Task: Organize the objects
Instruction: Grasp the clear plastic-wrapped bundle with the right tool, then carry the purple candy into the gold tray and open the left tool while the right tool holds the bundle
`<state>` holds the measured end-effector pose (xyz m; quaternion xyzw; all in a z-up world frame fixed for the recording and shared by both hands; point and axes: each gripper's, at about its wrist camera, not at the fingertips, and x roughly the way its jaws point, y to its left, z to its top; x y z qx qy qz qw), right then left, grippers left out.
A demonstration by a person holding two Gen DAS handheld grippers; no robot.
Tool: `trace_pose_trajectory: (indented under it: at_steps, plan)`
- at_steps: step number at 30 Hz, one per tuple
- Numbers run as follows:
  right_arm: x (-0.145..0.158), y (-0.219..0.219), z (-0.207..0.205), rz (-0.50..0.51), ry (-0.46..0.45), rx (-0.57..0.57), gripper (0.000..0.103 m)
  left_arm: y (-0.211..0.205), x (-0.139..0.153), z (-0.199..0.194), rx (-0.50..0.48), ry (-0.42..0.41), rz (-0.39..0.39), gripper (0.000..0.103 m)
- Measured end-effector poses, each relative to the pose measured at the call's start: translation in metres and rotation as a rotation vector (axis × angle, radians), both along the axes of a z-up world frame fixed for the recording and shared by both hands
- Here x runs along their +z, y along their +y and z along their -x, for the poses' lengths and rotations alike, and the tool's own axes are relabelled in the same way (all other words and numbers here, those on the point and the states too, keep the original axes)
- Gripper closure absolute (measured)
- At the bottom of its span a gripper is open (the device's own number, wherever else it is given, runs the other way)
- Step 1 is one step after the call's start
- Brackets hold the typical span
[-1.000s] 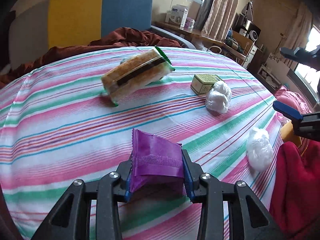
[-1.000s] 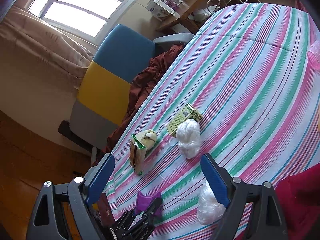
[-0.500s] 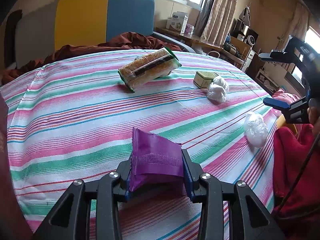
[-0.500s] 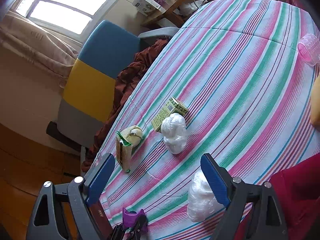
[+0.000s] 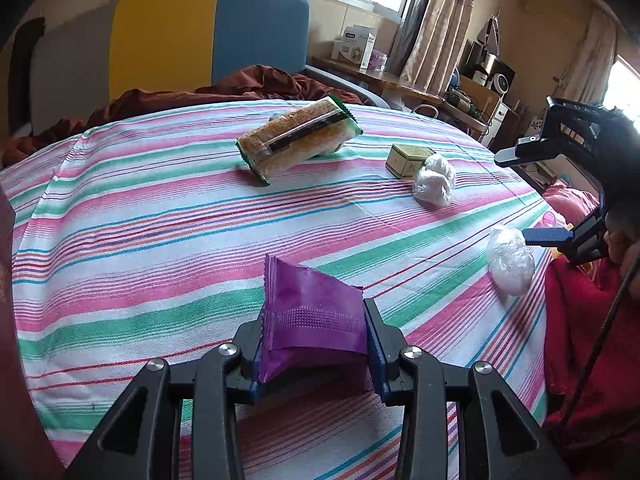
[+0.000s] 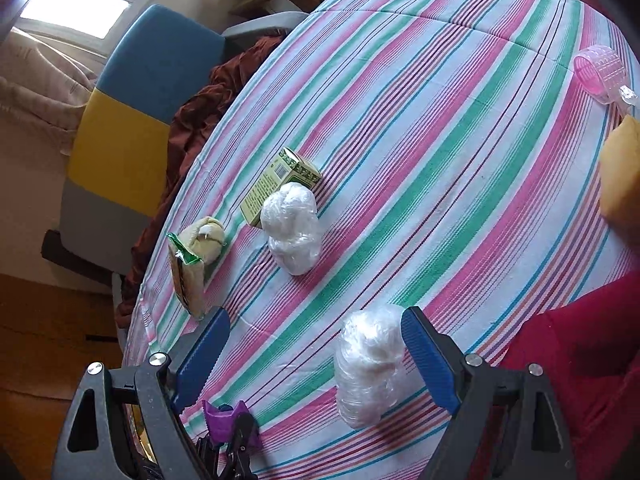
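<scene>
Left gripper (image 5: 314,344): I see it pinching the purple packet (image 5: 310,312) between both pads, above the near edge of the striped cloth (image 5: 160,240).
Right gripper (image 6: 316,356): fingers spread wide, with the near white bag (image 6: 370,364) lying between them on the cloth, just beside the right pad (image 6: 426,360); I can't tell if it touches.
Middle: second white bag (image 6: 294,226) touching a green box (image 6: 276,186).
Far: cracker pack (image 5: 298,138) propped aslant on a pale bundle (image 6: 206,242).
Far right edge: pink roller (image 6: 598,72).

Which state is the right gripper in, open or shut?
Open: right gripper fingers spread wide, the near white bag between them, ungripped.
</scene>
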<state>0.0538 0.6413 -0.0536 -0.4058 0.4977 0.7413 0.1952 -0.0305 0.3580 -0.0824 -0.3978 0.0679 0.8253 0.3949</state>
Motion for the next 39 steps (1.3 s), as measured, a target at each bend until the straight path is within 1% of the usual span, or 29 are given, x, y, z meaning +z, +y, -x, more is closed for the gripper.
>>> trace_pose_trajectory:
  at_steps: [4,7,10,12,16,18,20,21,24,25,31,34,36,39]
  plan:
    - [-0.004,-0.001,0.004,0.016,-0.037,0.022,0.014,0.0,0.0,0.0,0.0,-0.001,-0.001,0.062]
    - [-0.008,-0.005,0.012,0.017,-0.094,0.064,0.014,0.0,0.0,0.0,0.0,-0.002,-0.002,0.062]
    - [-0.011,-0.011,0.022,0.009,-0.152,0.129,0.019,-0.001,0.0,0.0,-0.001,-0.004,-0.003,0.061]
    - [-0.014,-0.018,0.031,-0.002,-0.185,0.19,0.027,-0.001,0.0,0.0,0.0,-0.004,-0.004,0.061]
    - [-0.013,-0.031,0.043,-0.059,-0.233,0.287,0.036,-0.002,0.0,0.0,-0.001,-0.009,-0.01,0.061]
    - [-0.011,-0.037,0.046,-0.106,-0.248,0.318,0.048,-0.002,0.0,0.0,-0.001,-0.009,-0.01,0.061]
    - [-0.008,-0.045,0.05,-0.156,-0.271,0.359,0.058,-0.002,0.0,0.0,-0.001,-0.01,-0.011,0.061]
    - [-0.008,-0.049,0.052,-0.18,-0.288,0.383,0.065,-0.002,0.0,0.001,-0.001,-0.011,-0.011,0.061]
    - [-0.008,-0.063,0.06,-0.263,-0.341,0.452,0.067,-0.003,0.0,0.001,-0.001,-0.013,-0.013,0.061]
    - [-0.009,-0.066,0.061,-0.268,-0.347,0.465,0.068,-0.003,0.0,0.001,-0.001,-0.012,-0.012,0.061]
    - [-0.008,-0.064,0.056,-0.266,-0.344,0.467,0.068,-0.003,0.0,0.0,-0.002,-0.009,-0.005,0.063]
    - [-0.009,-0.063,0.055,-0.263,-0.345,0.467,0.069,-0.002,0.002,-0.002,-0.003,0.005,0.019,0.064]
    - [-0.008,-0.062,0.052,-0.26,-0.336,0.463,0.069,-0.003,0.005,-0.006,-0.001,0.021,0.05,0.064]
    - [-0.007,-0.06,0.049,-0.256,-0.326,0.462,0.069,-0.011,0.011,-0.014,0.007,0.036,0.075,0.064]
